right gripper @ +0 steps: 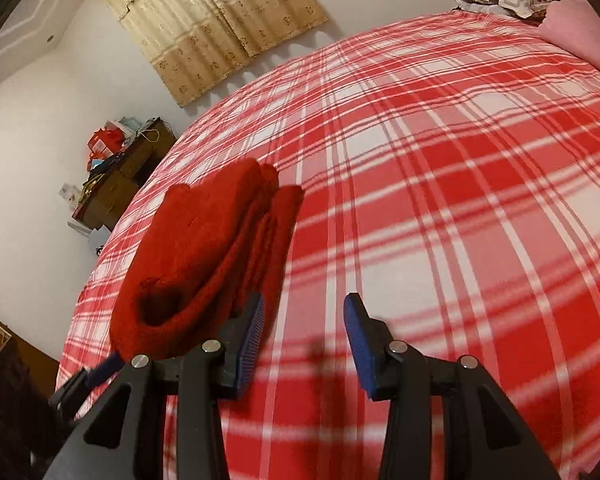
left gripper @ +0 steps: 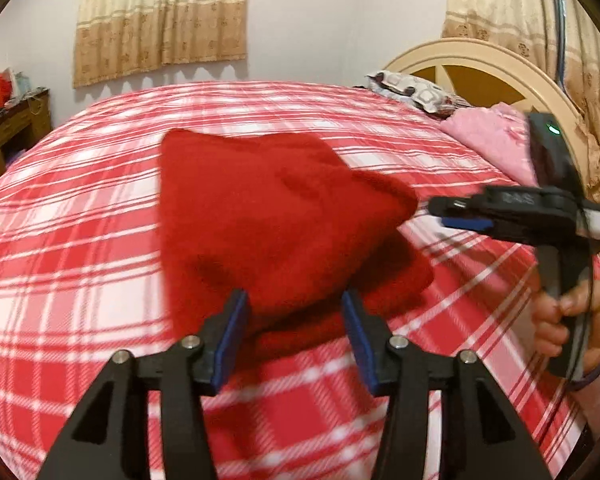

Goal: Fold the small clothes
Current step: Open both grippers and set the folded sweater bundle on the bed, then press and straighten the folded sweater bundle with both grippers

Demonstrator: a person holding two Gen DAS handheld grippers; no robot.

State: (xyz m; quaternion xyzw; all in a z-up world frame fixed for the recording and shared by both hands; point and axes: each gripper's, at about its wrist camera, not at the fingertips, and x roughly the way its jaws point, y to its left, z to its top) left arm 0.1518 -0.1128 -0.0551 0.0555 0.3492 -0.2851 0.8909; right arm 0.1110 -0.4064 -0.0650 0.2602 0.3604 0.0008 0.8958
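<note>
motion-blurred red garment (left gripper: pixel 276 220), right tongs (left gripper: pixel 460 216) smeared, person's hand (left gripper: pixel 572 320) cut off

Red knit garment (left gripper: pixel 276 216), red-and-white plaid bedspread (left gripper: pixel 80 264), beige patterned curtains (left gripper: pixel 160 20), pink blanket (left gripper: pixel 496 140)

Plaid bedspread (left gripper: pixel 80 240), patterned pillow (left gripper: pixel 412 90), beige curtains (left gripper: pixel 160 20), cluttered desk (right gripper: pixel 116 184).

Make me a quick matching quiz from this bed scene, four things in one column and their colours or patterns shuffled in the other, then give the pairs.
Things:
1. folded knit garment
2. bedspread
3. curtain
4. gripper pads

Colours:
A. blue
B. red and white plaid
C. solid dark red
D. beige with a floral print

Pairs: 1-C, 2-B, 3-D, 4-A
</note>
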